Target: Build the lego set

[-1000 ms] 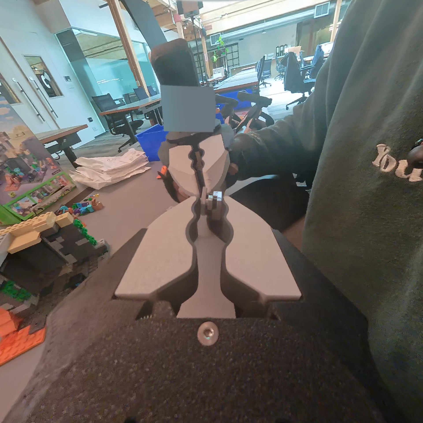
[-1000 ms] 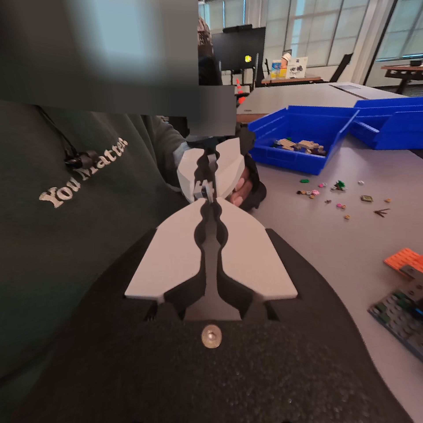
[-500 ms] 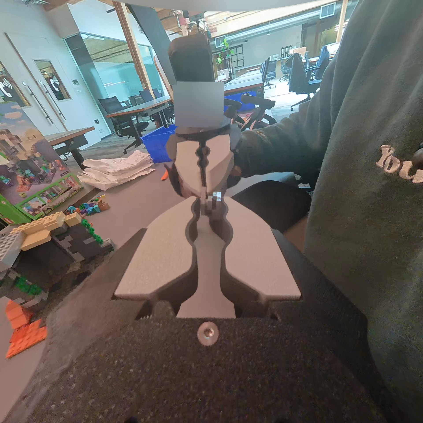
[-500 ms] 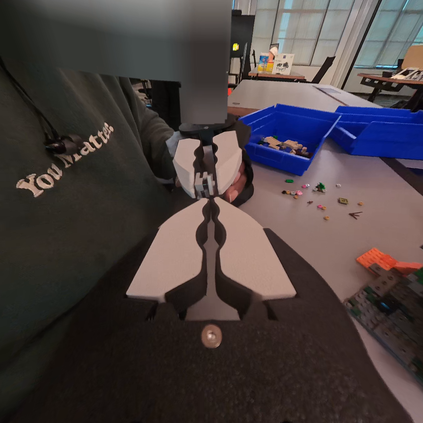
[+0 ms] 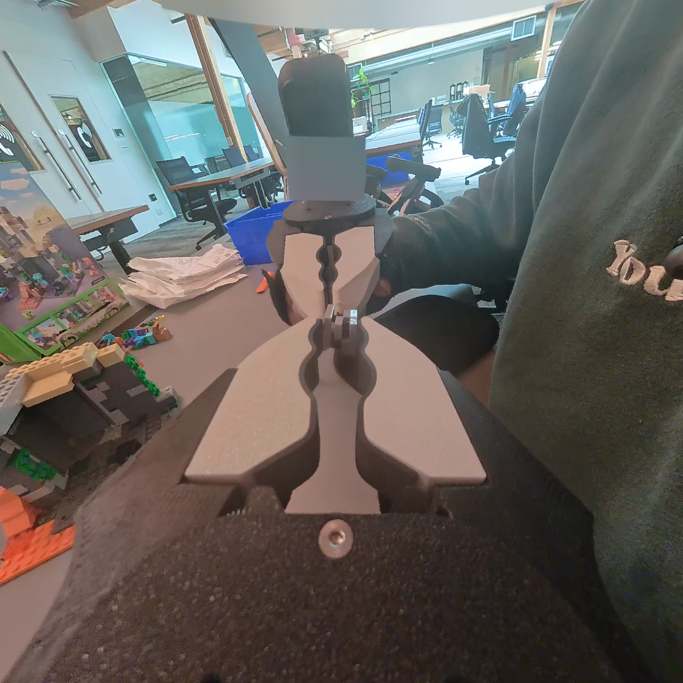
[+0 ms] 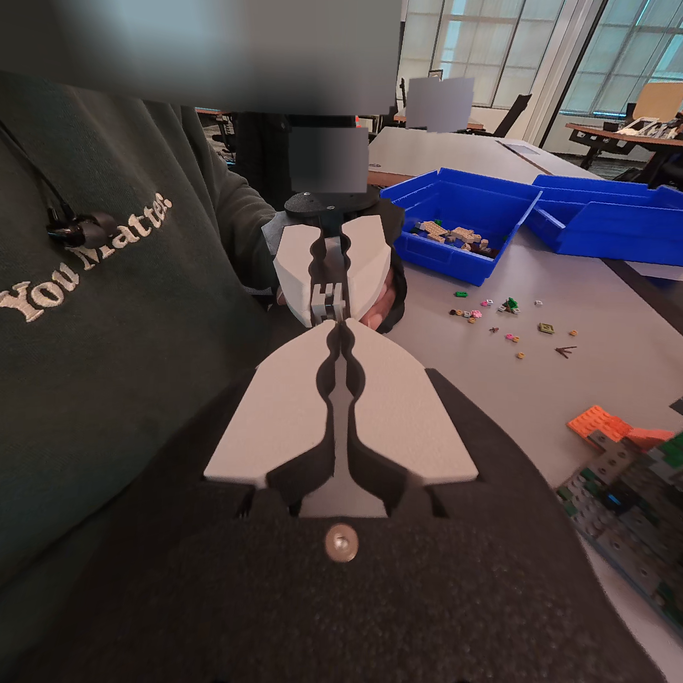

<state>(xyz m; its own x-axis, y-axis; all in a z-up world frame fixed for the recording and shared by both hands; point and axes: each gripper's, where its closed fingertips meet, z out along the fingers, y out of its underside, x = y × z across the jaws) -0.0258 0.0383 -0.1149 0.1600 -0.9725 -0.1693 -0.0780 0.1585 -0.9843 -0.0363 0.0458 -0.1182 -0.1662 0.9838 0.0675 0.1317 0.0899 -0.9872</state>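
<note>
You've a small grey brick piece (image 5: 339, 327) pinched upright at your left gripper (image 5: 338, 332) tips, touching your right gripper (image 6: 338, 325) tips.

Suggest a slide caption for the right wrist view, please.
Right gripper meets the left gripper tip to tip over a small grey lego piece, blue bin behind.

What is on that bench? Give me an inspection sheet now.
Surface: grey table, in use.
Job's things: small grey piece in the air between both grippers; part-built model; orange plates; blue bin of tan bricks; set box.
Clutter: loose tiny pieces; white paper bags.
Grippers: left gripper shut on small grey piece; right gripper shut, tips at it.
Cables: black cord on person's sweatshirt.
Surroundings: office chairs, windows.
</note>
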